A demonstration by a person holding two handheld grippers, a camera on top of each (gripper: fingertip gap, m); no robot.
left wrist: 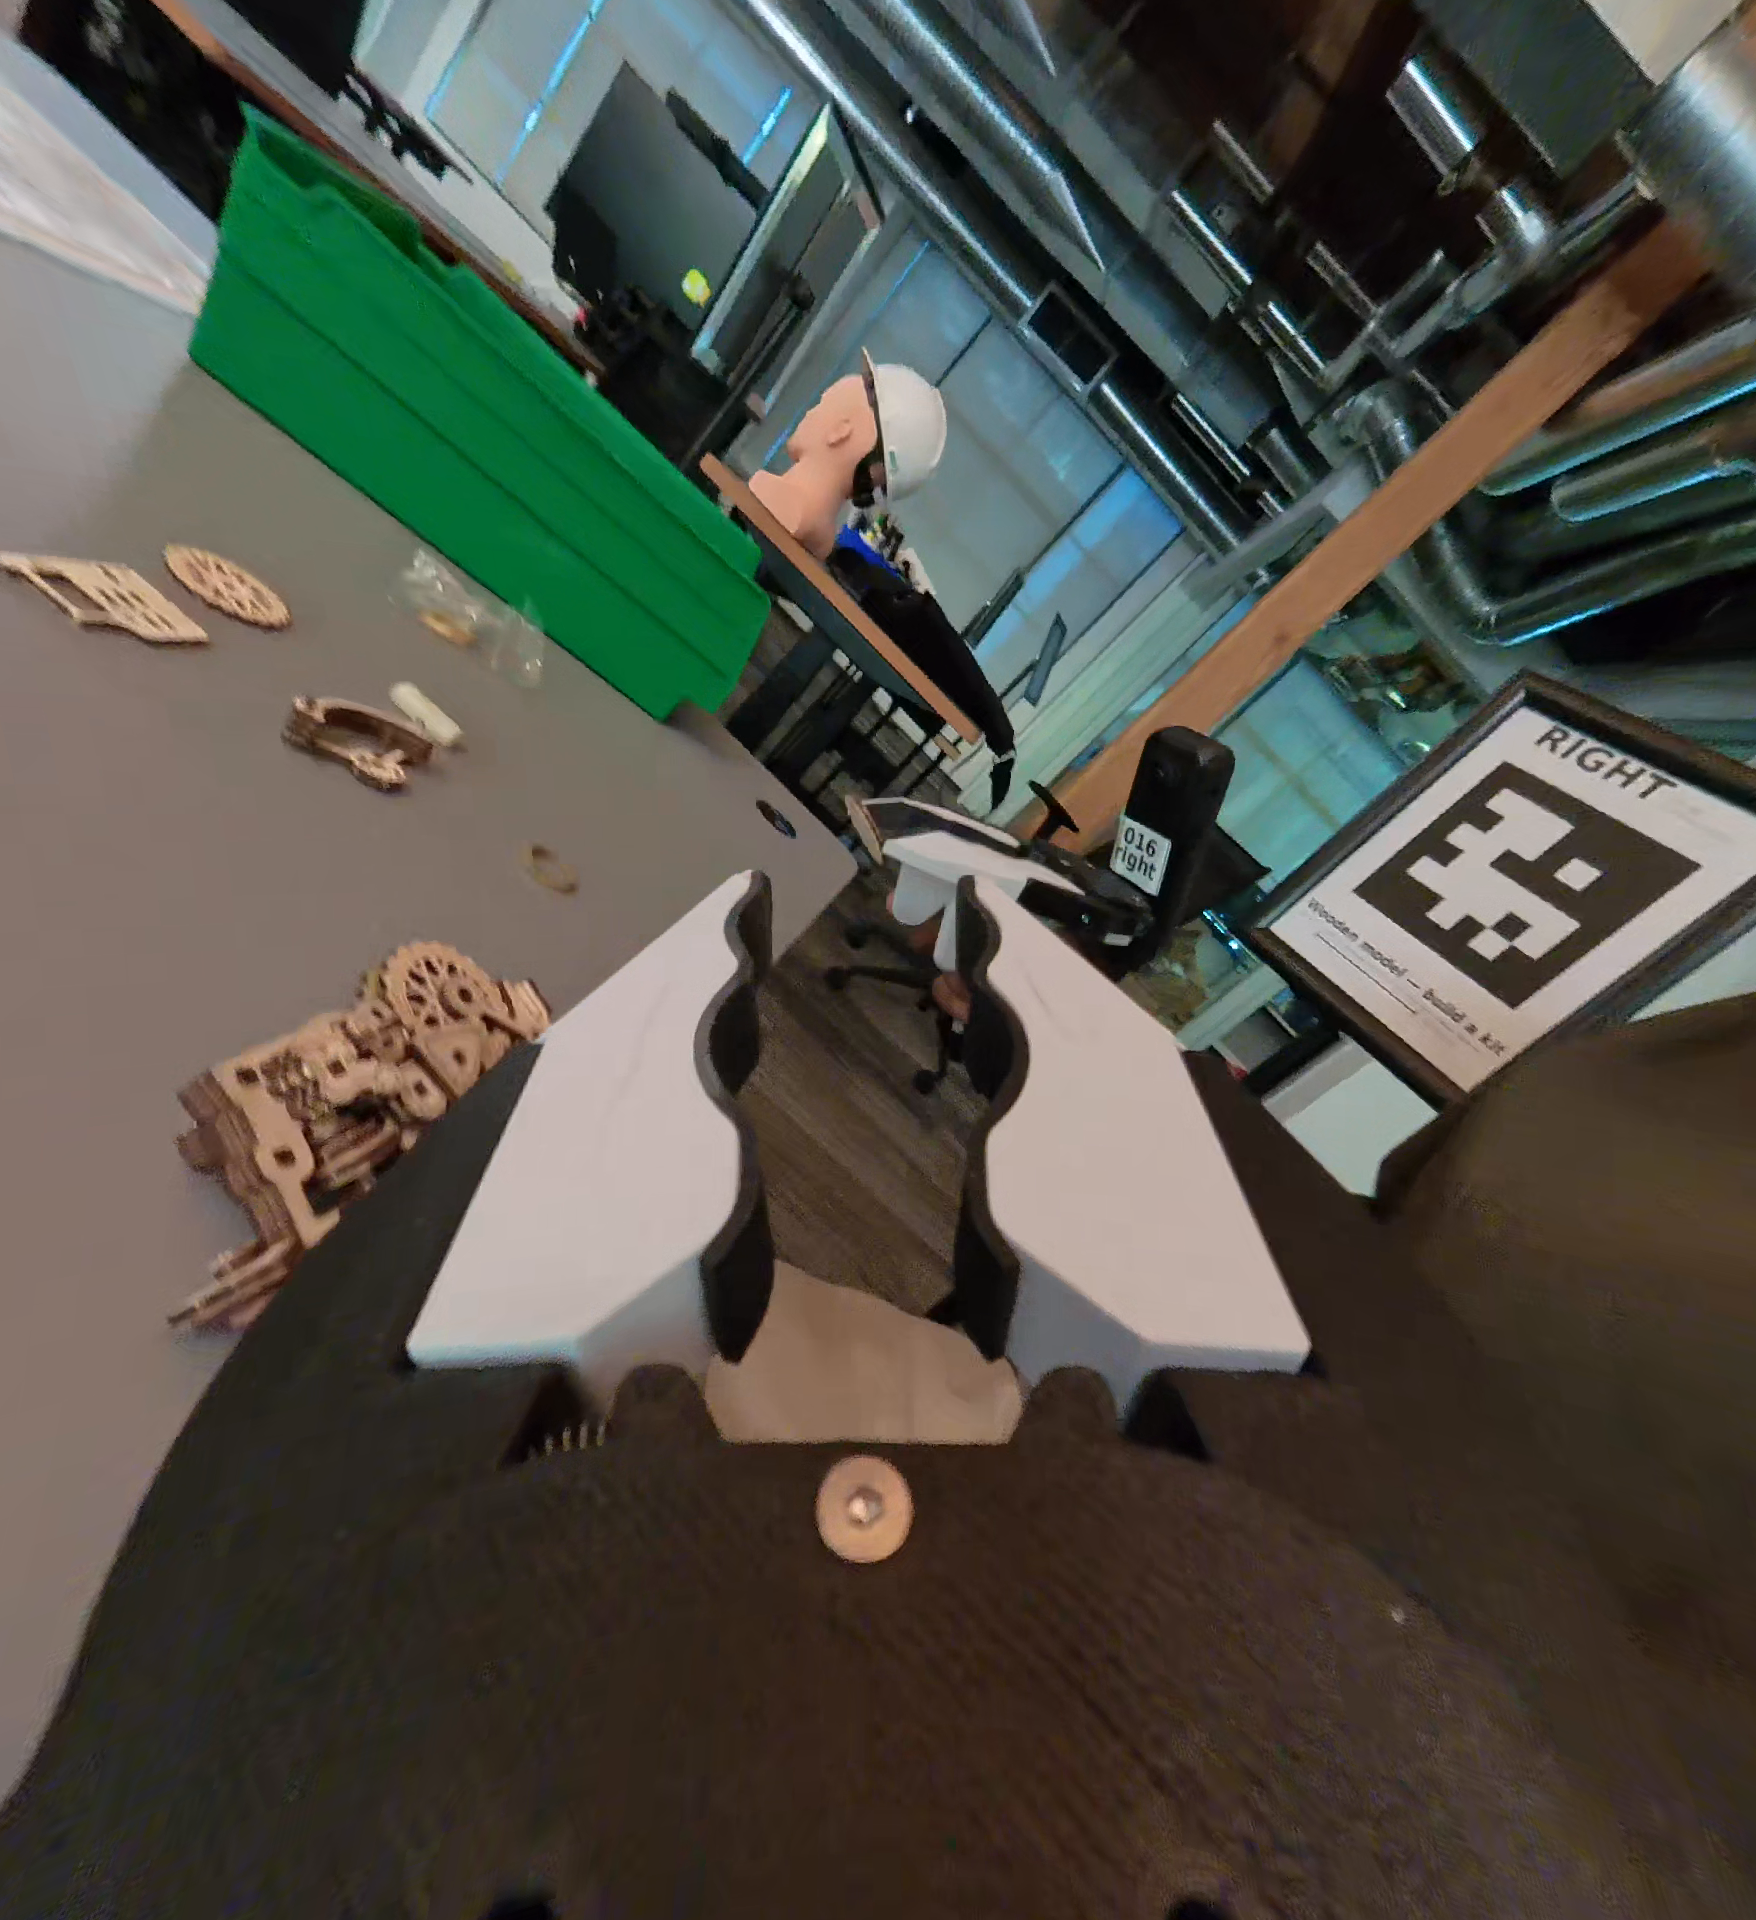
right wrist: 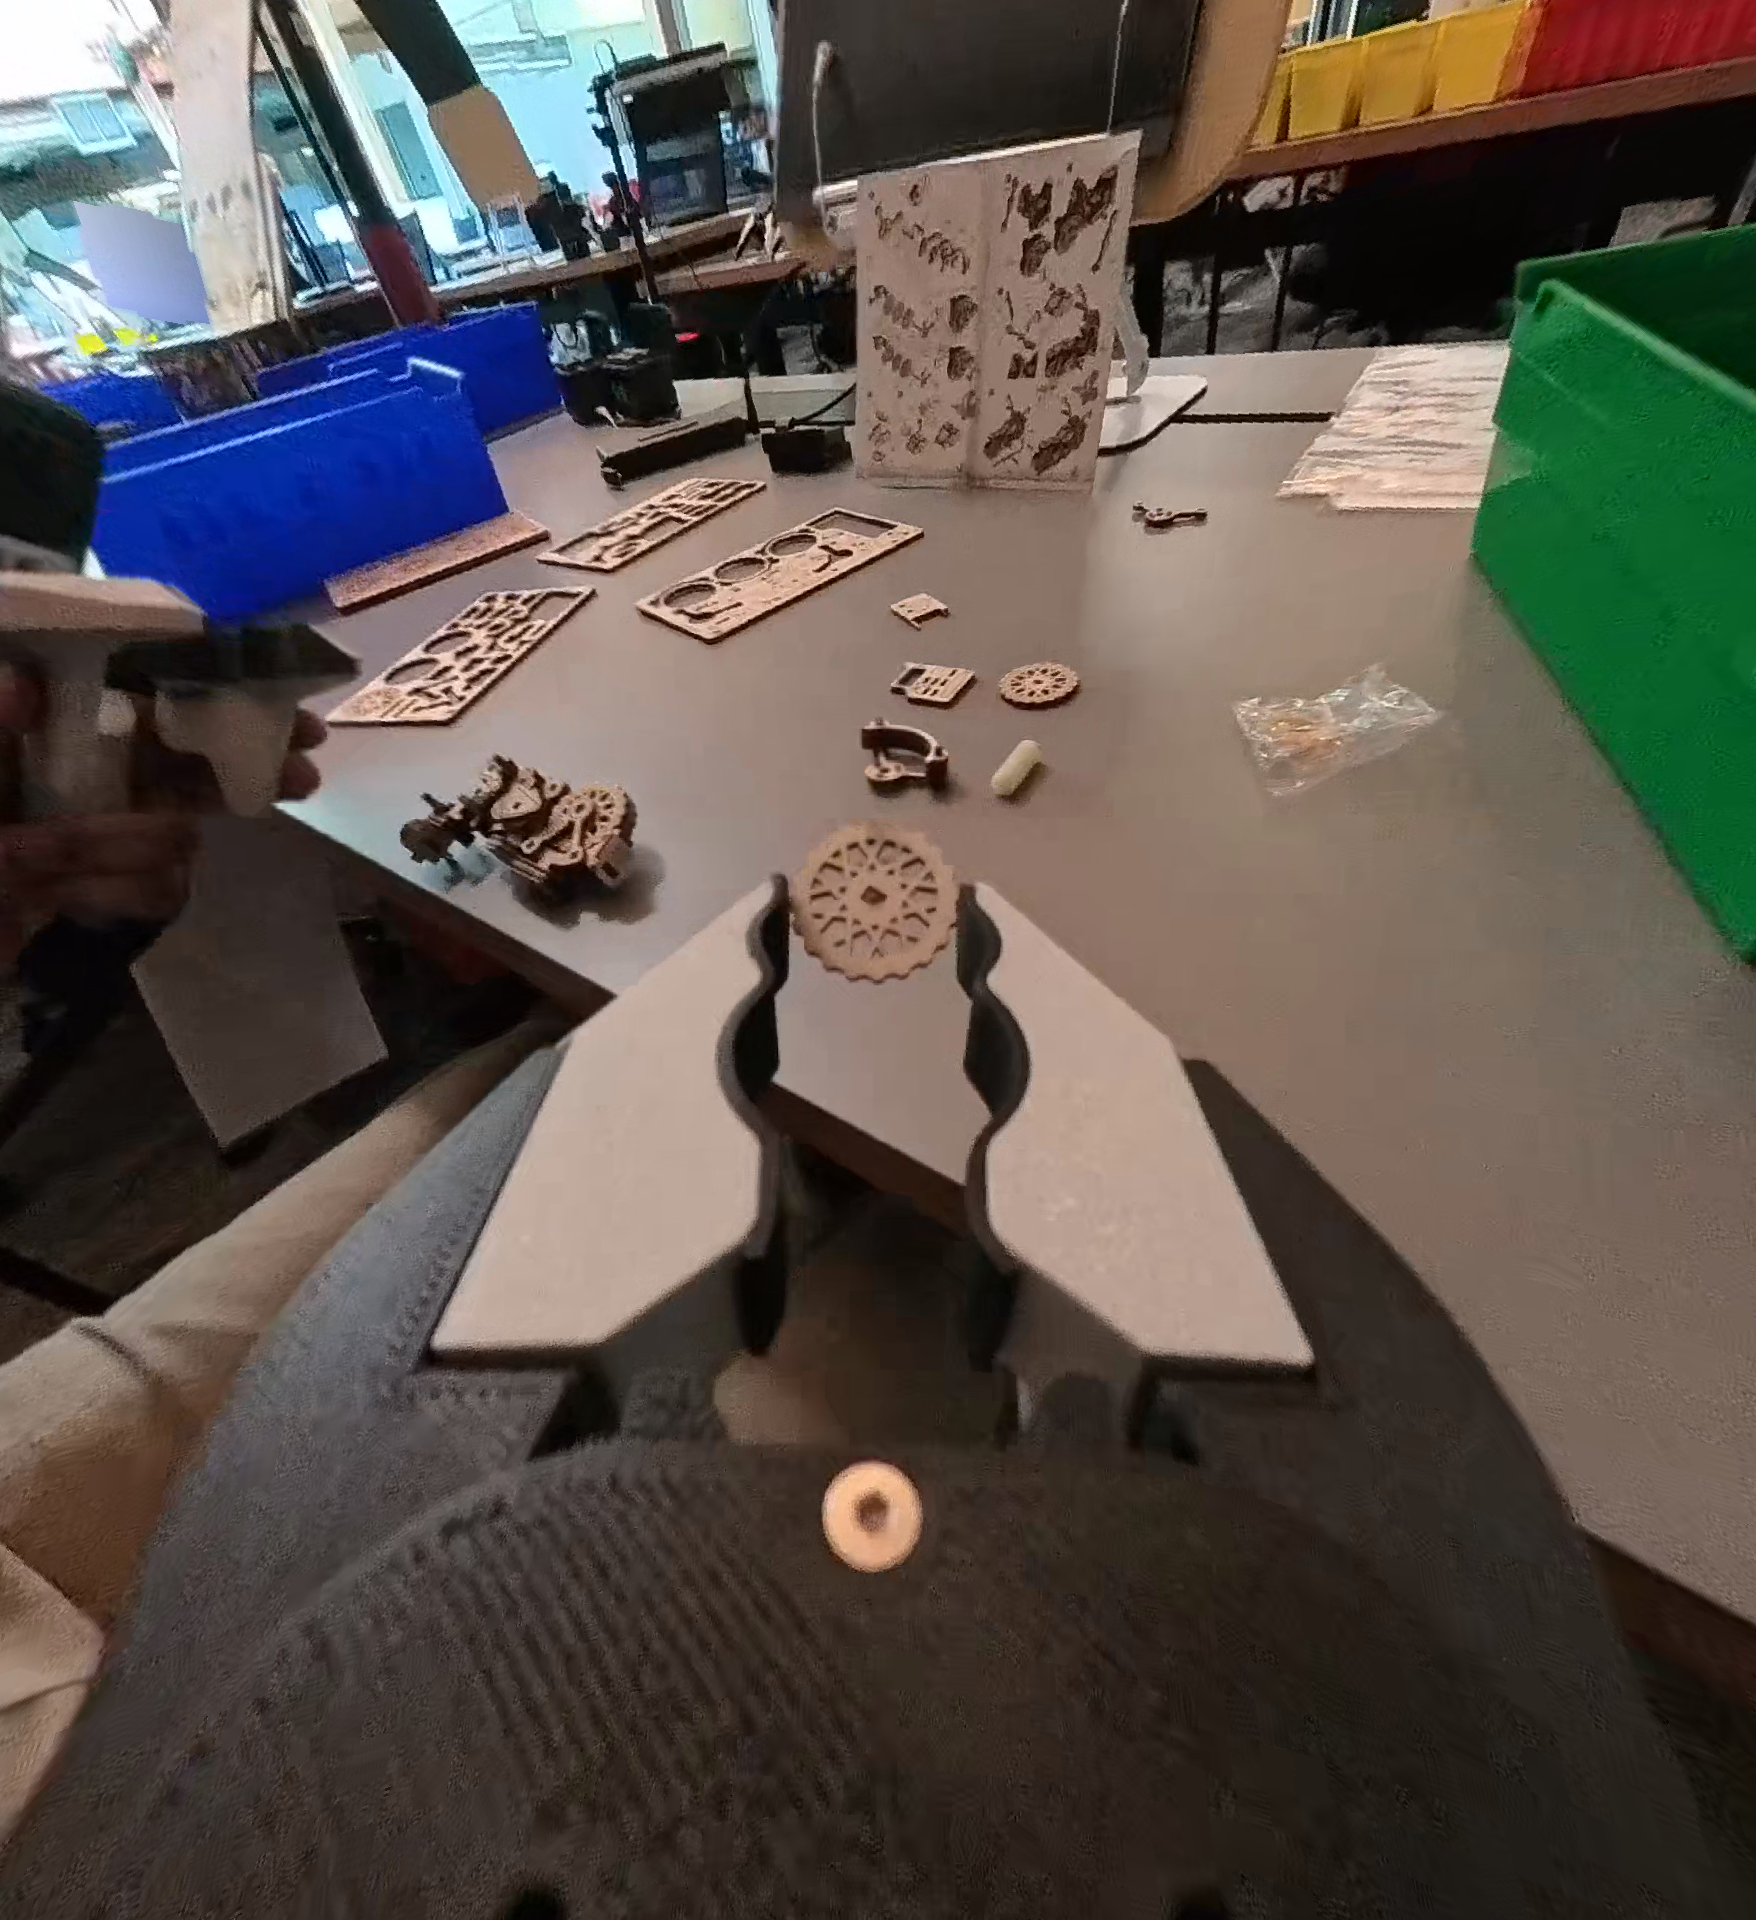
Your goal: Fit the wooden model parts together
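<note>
My right gripper is shut on a round wooden gear wheel, held by its rim at the fingertips above the table's near edge. In the left wrist view this gripper shows farther off, with the wheel at its tip. My left gripper is open and empty, held off the table's edge; in the right wrist view it is at the far left in a hand. The partly built wooden model stands on the grey table near that edge, left of the wheel, and also shows in the left wrist view.
Loose parts lie beyond: a curved piece, a white cylinder, a small wheel, a grid piece and a plastic bag. Punched wooden sheets and an upright instruction sheet are farther back. A green bin stands right, blue bins left. One gripper's finger ends stand about 20 cm off the other's.
</note>
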